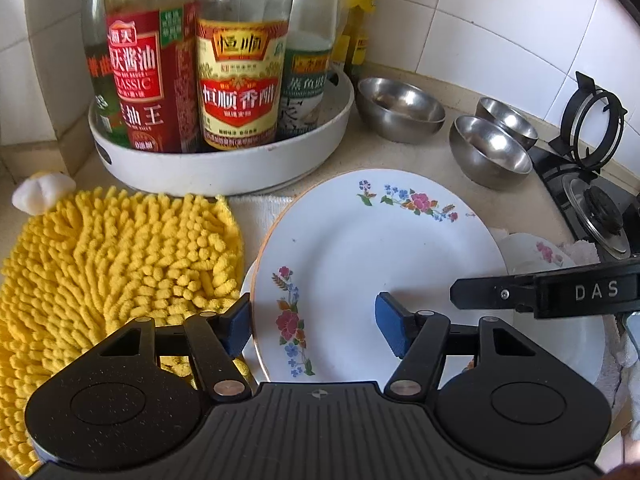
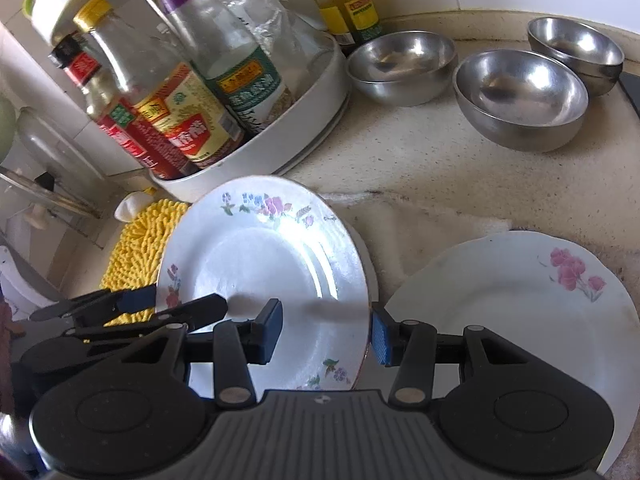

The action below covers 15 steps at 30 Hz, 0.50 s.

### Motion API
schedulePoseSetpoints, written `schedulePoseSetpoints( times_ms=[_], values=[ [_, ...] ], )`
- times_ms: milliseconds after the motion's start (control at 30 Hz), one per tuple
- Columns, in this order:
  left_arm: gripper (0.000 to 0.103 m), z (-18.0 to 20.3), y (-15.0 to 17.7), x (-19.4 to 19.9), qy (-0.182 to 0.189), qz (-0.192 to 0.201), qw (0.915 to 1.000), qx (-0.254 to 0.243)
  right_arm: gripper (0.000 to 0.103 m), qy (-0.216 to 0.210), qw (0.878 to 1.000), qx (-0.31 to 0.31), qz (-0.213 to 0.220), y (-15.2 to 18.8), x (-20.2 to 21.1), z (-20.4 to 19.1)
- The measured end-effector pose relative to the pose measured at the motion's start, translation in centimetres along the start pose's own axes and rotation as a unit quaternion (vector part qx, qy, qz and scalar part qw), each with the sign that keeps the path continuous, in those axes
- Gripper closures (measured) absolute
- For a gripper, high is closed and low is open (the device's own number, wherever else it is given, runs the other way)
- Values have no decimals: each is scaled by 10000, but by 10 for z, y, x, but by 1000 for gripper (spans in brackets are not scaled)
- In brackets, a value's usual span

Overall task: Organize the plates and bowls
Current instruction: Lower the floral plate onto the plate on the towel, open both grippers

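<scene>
**Fingers.** The left gripper [image 1: 314,316] has its fingers partly open and astride the left rim of the floral plate [image 1: 380,248]. The outer finger sits at the rim, and the inner finger is above the plate's well. The right gripper [image 2: 326,328] mirrors this on the right rim, also partly open. Neither pair is pinched on the china. Whether the two outer fingers squeeze the plate between them cannot be told.

**Location.** The floral plate is in the near part of the table, over a second white plate [image 2: 371,268], of which only a strip of rim shows. A yellow chenille mat [image 1: 120,260] is on its left. A pink-flowered plate [image 2: 520,320] lies on its right, on a white cloth [image 2: 420,220].

**Handling.** Judged as glazed china, the plate is rigid, moderately heavy, slick and brittle, and it is likely to chip if it knocks the plate beneath. Take hold at opposite points of the rim, or pinch the rim through its thickness. The well offers no purchase.

**Orientation.** The plate faces up. It is round, so it has no long axis. The only heading marks are the flower sprays, one toward the back edge of the table and one at the left rim. Any tilt cannot be told through the fisheye lens.

**Beyond.** Three steel bowls [image 1: 400,108] [image 1: 488,152] [image 1: 508,120] stand upright and apart toward the back edge. They are judged light, stiff and able to nest. A white tray of bottles [image 1: 240,172] occupies the back left corner, and a gas burner [image 1: 592,208] is at the right edge.
</scene>
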State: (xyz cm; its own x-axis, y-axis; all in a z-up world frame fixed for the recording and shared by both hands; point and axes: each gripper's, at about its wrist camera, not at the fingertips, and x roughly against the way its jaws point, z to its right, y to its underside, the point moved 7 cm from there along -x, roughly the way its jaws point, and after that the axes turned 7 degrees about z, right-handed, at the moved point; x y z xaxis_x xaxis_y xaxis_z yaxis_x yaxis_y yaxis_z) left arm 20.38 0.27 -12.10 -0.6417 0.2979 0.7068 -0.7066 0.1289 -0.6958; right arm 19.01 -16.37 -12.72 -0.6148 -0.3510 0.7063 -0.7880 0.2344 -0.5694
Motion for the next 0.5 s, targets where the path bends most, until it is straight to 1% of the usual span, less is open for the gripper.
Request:
schedulePoseSetpoints(
  times_ms=[33,133,233,300,400,500],
  values=[
    [37,-1,1,-3,-13,-35,10000,12,36,24,10000,10,46,-2,-1,1],
    [43,-4,5,-8,11,-101,9999,35,36,164,9998,46,117,-7,-3,4],
    [41,-2,0,-4,47,77,10000,-12,36,219,9996,44,153,-11,-6,5],
    [39,-1,-3,-1,79,152,9998,-46,36,214,9994,101,264,-13,-5,3],
    [39,0,-5,0,114,185,9997,-97,36,314,9983,270,399,-17,-4,0],
    [38,1,-7,1,172,209,9995,-138,36,298,9983,249,427,-19,-1,0]
  ],
)
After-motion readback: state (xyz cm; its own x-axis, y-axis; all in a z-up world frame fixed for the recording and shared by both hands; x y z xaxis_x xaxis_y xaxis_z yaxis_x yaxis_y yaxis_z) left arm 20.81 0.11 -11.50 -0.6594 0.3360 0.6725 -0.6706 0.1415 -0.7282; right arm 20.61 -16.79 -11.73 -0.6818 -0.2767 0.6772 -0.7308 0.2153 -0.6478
